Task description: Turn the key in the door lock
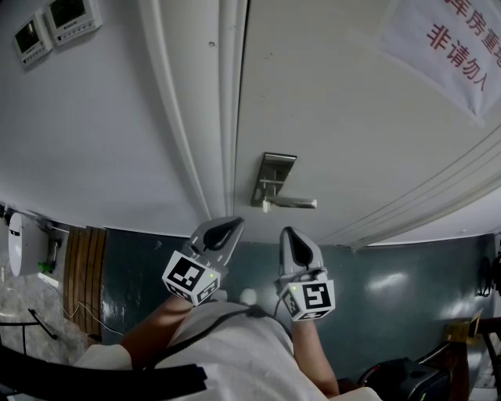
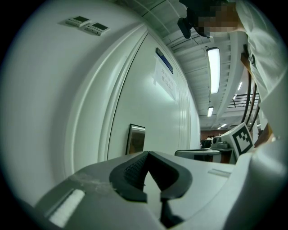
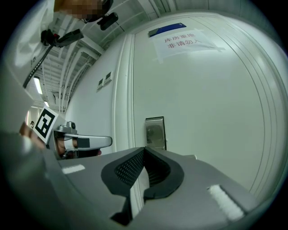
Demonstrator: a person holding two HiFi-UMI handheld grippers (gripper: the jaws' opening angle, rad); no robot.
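Observation:
The white door [image 1: 352,117] carries a metal lock plate [image 1: 275,174] with a lever handle [image 1: 294,203] pointing right. I cannot make out a key at the lock. Both grippers hover just short of the door, below the plate, touching nothing. My left gripper [image 1: 232,225] is below-left of the plate, jaws shut and empty. My right gripper [image 1: 290,235] is under the handle, also shut and empty. The left gripper view shows its tips [image 2: 147,153] meeting, with the plate [image 2: 136,138] beyond. The right gripper view shows closed tips [image 3: 144,149] below the plate [image 3: 155,132].
The door frame [image 1: 227,102] runs left of the lock, with wall panels [image 1: 55,23] on the wall at far left. A paper notice [image 1: 454,39] with red print hangs on the door's upper right. Dark floor [image 1: 391,290] lies below, with clutter [image 1: 31,258] at the left edge.

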